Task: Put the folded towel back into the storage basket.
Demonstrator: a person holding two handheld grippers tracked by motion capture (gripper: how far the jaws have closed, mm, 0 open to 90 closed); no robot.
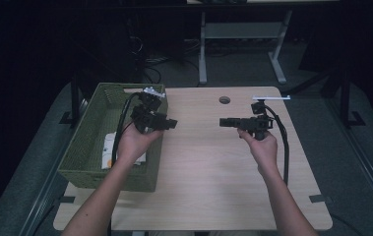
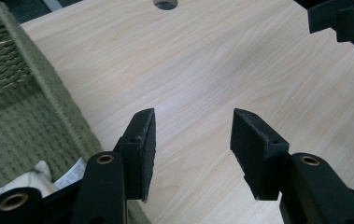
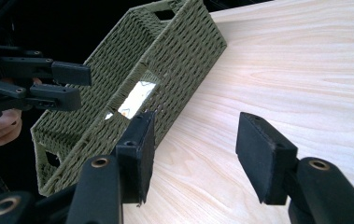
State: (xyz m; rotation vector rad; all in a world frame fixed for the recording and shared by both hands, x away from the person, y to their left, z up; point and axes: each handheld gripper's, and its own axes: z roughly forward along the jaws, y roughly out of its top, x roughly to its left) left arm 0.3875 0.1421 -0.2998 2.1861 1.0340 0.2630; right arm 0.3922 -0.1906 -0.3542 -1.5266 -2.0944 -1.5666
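Green woven basket (image 1: 88, 142) holding white packet (image 1: 108, 150), left claw (image 1: 170, 123) and right claw (image 1: 224, 122) open, empty

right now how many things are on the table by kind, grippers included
green woven basket: 1
white packet lying in the basket: 1
handheld grippers: 2, the left gripper at the basket's edge and the right gripper over the bare tabletop, both with jaws apart and nothing between them
total: 4
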